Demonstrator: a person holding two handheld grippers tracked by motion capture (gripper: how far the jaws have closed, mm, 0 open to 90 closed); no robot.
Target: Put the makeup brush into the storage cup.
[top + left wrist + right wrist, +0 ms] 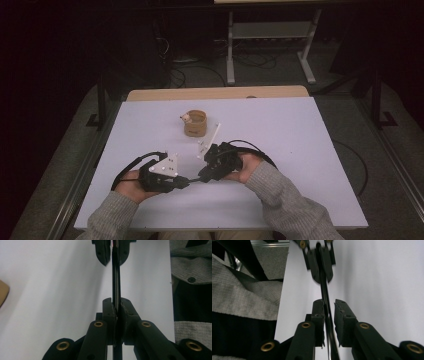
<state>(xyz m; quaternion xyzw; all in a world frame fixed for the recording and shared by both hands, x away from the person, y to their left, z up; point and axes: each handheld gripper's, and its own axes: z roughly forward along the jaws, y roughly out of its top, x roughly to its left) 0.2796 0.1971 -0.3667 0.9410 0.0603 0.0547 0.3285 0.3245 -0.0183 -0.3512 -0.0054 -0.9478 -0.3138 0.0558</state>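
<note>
Near the front edge of the white table (280,200), well short of the brown cup (195,123), the high view shows the left gripper (185,182) and right gripper (202,176) tip to tip, a thin black rod (194,179) bridging them. Along the left gripper view, its jaws are clamped tight on the rod (115,282). Along the right gripper view, the jaws stand slightly parted around the rod (324,293), one pad apart from it.

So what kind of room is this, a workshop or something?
Probably a lab recording station: a bare white table on a metal frame, cables on grey carpet, and a person working handheld grippers, left and right.
</note>
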